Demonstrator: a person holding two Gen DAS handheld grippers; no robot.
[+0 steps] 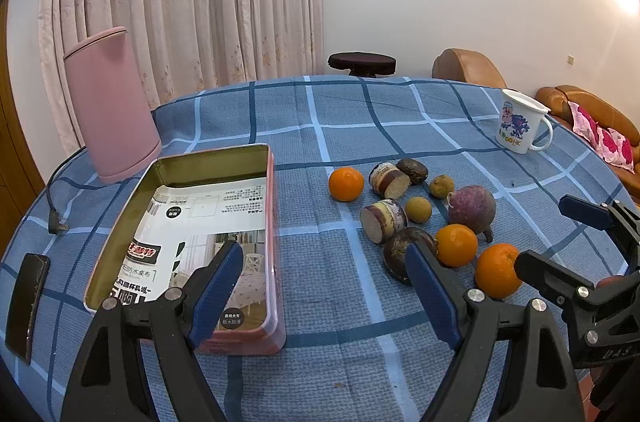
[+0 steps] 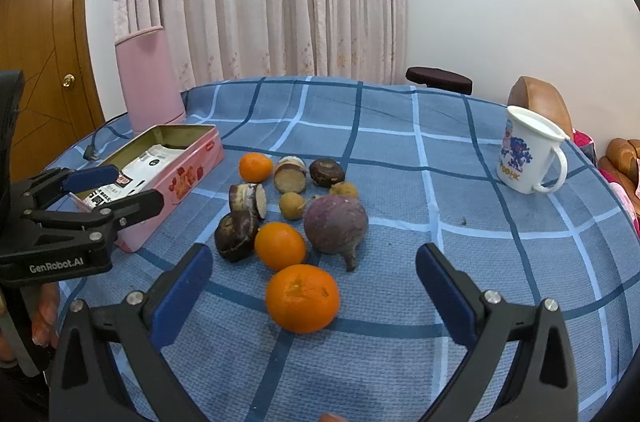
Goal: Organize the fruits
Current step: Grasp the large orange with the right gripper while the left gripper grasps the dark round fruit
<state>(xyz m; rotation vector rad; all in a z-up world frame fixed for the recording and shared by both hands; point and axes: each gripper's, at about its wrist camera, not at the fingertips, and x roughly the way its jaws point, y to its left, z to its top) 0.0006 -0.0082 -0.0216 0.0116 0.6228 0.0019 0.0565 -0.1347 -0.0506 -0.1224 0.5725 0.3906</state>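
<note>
A pink tin box [image 1: 276, 222] [image 2: 176, 182] lies open on the table's left, holding only a printed leaflet. To its right lies a cluster of produce: three oranges [image 2: 302, 298] [image 2: 280, 245] [image 2: 255, 167], a purple turnip [image 2: 335, 224], cut sugarcane pieces [image 2: 248, 200], dark water chestnuts [image 2: 236, 236] and two small longans [image 2: 292, 205]. My left gripper [image 1: 324, 286] is open and empty, between the box and the fruit. My right gripper [image 2: 314, 288] is open and empty, its fingers on either side of the nearest orange [image 1: 498, 270], not touching it.
A pink cylinder container [image 1: 108, 102] stands behind the box, with a cable plug [image 1: 56, 220] beside it. A white cartoon mug [image 2: 528, 154] stands at the far right. A dark phone [image 1: 28, 302] lies at the left edge. A blue checked cloth [image 2: 400, 162] covers the table.
</note>
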